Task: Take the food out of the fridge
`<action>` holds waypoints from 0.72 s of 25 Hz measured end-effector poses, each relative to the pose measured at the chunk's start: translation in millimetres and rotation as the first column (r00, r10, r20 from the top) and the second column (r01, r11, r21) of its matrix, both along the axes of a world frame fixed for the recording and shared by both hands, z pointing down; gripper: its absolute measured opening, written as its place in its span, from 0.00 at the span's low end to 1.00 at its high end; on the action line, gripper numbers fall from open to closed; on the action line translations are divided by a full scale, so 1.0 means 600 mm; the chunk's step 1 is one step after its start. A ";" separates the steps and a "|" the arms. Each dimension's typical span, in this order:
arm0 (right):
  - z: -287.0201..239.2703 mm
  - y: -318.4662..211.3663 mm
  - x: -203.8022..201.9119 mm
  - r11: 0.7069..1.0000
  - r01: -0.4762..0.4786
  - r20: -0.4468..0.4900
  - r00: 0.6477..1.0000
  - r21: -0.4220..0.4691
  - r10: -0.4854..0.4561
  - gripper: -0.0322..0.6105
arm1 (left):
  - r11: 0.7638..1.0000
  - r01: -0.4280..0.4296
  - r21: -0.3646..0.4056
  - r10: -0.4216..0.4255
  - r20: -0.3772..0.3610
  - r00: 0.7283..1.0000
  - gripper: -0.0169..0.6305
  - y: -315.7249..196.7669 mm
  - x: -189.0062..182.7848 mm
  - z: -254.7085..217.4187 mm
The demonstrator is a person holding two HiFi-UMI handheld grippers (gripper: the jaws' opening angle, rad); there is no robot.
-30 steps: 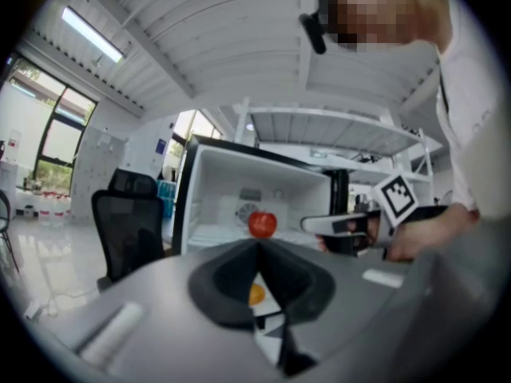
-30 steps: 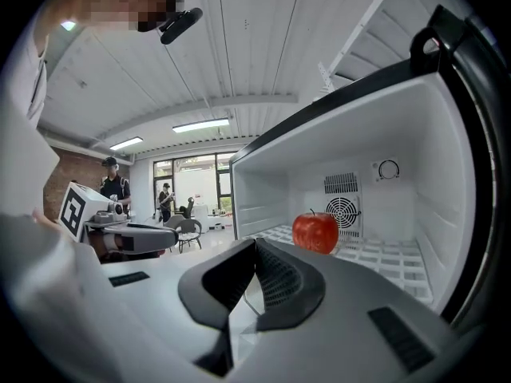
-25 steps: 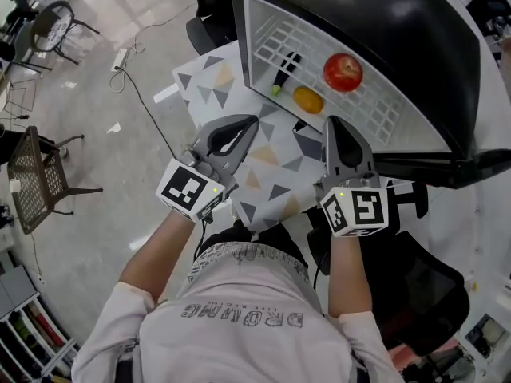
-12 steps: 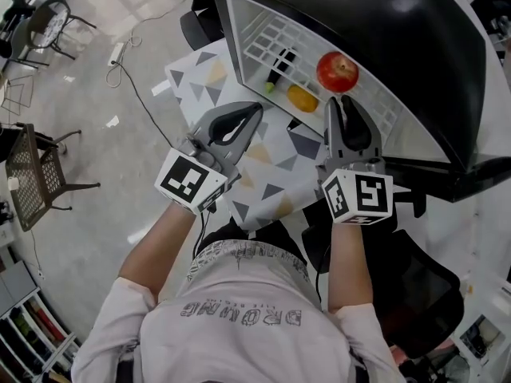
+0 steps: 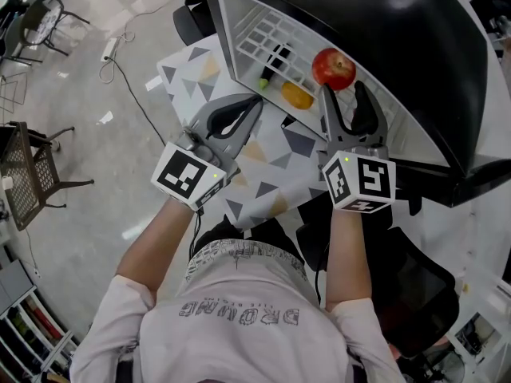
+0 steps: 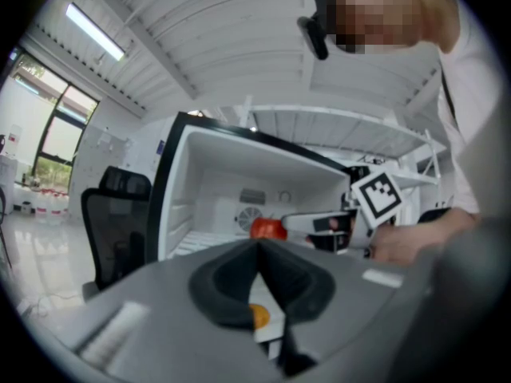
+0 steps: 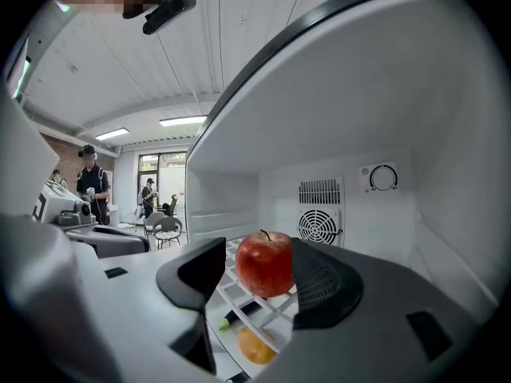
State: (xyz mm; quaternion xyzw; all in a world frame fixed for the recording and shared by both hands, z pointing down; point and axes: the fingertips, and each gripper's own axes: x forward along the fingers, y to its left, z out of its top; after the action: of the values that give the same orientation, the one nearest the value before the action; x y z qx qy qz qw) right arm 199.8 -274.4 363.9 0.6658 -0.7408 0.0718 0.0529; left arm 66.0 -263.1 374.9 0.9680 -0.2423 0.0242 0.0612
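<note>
While left gripper [image 6: 257, 243] jaws sit pressed together, right gripper [image 5: 345, 91] jaws have just been opening: spread, apple [image 7: 265, 262] just ahead, untouched.

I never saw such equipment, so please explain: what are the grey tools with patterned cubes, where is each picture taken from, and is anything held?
A person holds a two-jaw gripper in each hand; the cubes are part of them. One picture comes from a camera on the person's head, looking down; the other two from cameras on each gripper, looking along its jaws. In the open fridge, a shelf carries an apple, an orange fruit and a dark stick. The left gripper is shut and empty. The right gripper has just been opening its jaws; the apple sits just ahead of them, not gripped.
</note>
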 end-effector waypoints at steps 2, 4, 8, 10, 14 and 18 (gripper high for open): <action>0.004 -0.005 0.005 1.000 -0.007 -0.002 1.000 -0.006 0.007 0.43 | 1.000 0.003 -0.003 -0.003 -0.002 1.000 0.04 0.000 -0.001 0.003; 0.005 -0.010 0.009 1.000 -0.015 -0.004 1.000 -0.009 0.015 0.44 | 1.000 0.007 -0.006 -0.007 -0.004 1.000 0.04 0.000 -0.002 0.005; 0.006 -0.024 0.013 1.000 -0.020 -0.006 1.000 -0.015 0.020 0.47 | 1.000 0.016 -0.012 -0.016 -0.005 1.000 0.04 -0.003 -0.008 0.010; 0.007 -0.032 0.015 1.000 -0.022 -0.010 1.000 -0.017 0.022 0.49 | 1.000 0.019 -0.013 -0.019 -0.006 1.000 0.04 -0.005 -0.010 0.012; 0.009 -0.045 0.018 1.000 -0.026 -0.022 0.999 -0.017 0.025 0.52 | 1.000 0.022 -0.013 -0.022 -0.010 1.000 0.04 -0.004 -0.011 0.015; 0.017 -0.058 0.019 0.999 -0.020 -0.029 0.999 -0.036 0.019 0.54 | 1.000 0.024 -0.018 -0.025 -0.010 1.000 0.04 -0.004 -0.012 0.016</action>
State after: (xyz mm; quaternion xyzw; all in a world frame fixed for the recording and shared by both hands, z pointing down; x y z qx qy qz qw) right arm 211.2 -309.4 374.2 0.6729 -0.7320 0.0762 0.0752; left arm 58.6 -265.8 384.8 0.9644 -0.2537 0.0208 0.0711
